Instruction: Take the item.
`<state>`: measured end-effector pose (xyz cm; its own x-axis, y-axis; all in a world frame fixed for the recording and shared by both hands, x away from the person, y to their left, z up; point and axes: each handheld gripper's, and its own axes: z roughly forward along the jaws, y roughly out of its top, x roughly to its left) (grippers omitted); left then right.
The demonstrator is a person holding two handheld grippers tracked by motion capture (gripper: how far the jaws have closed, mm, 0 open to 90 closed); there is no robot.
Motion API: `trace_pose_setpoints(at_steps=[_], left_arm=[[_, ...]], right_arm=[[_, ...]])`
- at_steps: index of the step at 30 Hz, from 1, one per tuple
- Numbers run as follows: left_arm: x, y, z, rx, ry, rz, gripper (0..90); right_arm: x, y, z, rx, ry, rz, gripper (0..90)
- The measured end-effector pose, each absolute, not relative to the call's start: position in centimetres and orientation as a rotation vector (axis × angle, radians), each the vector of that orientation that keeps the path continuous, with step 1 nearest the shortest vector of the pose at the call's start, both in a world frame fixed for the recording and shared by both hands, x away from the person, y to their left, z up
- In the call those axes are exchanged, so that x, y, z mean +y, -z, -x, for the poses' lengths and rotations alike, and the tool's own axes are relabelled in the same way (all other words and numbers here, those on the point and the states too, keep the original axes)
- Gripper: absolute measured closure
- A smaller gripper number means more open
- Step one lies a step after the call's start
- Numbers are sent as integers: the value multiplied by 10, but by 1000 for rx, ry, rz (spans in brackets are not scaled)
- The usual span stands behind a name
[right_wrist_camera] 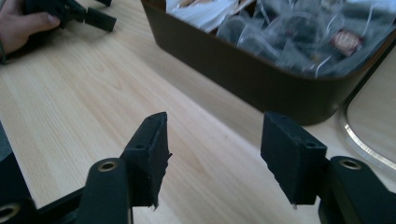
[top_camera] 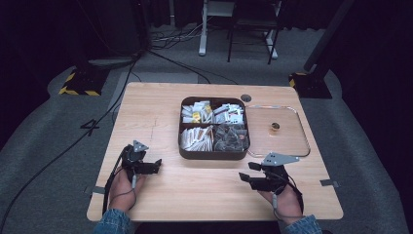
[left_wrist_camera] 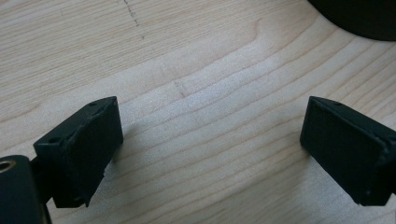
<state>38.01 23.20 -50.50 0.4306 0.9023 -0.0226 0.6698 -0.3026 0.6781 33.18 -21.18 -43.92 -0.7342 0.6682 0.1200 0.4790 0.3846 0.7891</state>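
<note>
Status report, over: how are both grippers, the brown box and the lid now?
Left gripper open, empty, over bare table. Right gripper open, empty, facing brown box. Box uncovered, packets inside; clear lid flat beside it. Nothing in the way.

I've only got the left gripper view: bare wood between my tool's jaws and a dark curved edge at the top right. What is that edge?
Observer: It's a corner of a brown tray with four compartments, all full of small packets.
Operator: Where's the right tool?
Observer: The right tool is near the tray's front right corner, jaws apart, nothing between them.
Operator: Anything else out there?
Observer: A clear lid with a small gold knob lies flat just right of the tray.
</note>
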Motion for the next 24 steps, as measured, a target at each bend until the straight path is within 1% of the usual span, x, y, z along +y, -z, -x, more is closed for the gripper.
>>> trace_pose_setpoints(at_steps=[8,17,24], left_arm=[[232,505,-377,1310,-478,-2078,60],[231,505,-380,1313,-474,-2074,52],[231,505,-383,1323,-478,-2070,53]], right_arm=[[-213,413,-355,2397,-1231,-1025,450],[-209,392,-375,2367,-1220,-1004,443],[-201,377,-401,2365,-1217,-1018,473]])
